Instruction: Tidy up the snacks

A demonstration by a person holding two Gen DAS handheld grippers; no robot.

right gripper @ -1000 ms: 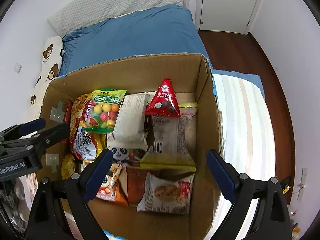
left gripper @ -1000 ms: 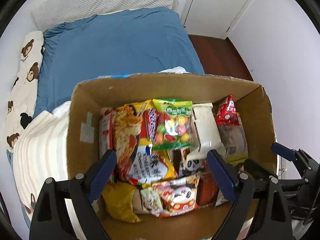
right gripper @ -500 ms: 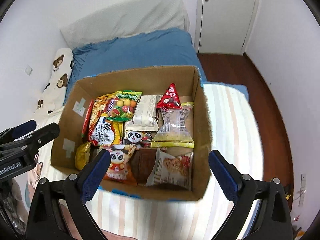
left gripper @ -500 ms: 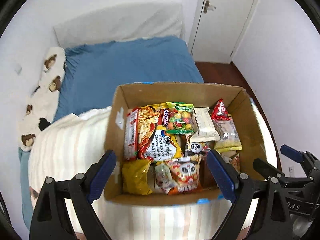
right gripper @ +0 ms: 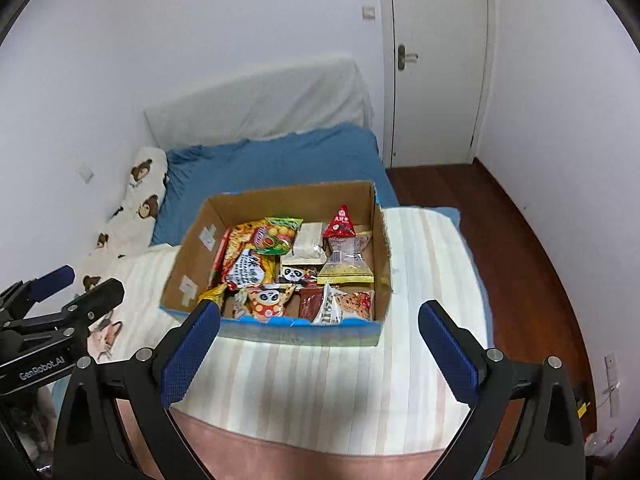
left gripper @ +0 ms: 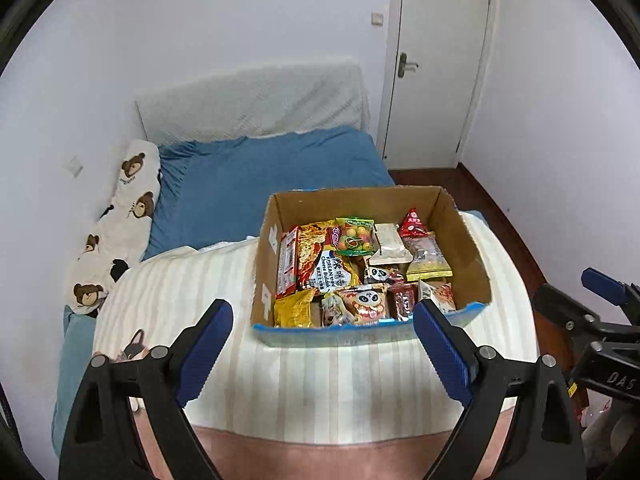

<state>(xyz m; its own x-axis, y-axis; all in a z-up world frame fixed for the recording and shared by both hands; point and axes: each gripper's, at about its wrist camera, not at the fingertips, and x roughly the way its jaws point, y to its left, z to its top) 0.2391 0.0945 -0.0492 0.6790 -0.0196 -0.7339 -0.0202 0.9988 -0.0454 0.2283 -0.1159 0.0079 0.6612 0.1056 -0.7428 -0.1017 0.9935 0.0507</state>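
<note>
**Both tongs empty, snack box on bed ahead**

Left tongs [left gripper: 322, 344] spread, nothing between. Right tongs [right gripper: 318, 342] also spread and empty, jaws near full width. Both hang above the striped blanket [left gripper: 320, 384], apart from the cardboard box [left gripper: 468, 240], which sits on the bed [left gripper: 256, 176] packed with snacks: noodle pack [left gripper: 320, 258], gumball bag [left gripper: 354, 234], red triangle pouch [right gripper: 340, 222]. Risk: packets overlap tightly, so a pinch could drag a neighbour; soft bedding may let the box tip if pushed.

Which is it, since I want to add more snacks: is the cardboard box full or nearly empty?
Full: snack packets cover the whole floor of the cardboard box, overlapping.
</note>
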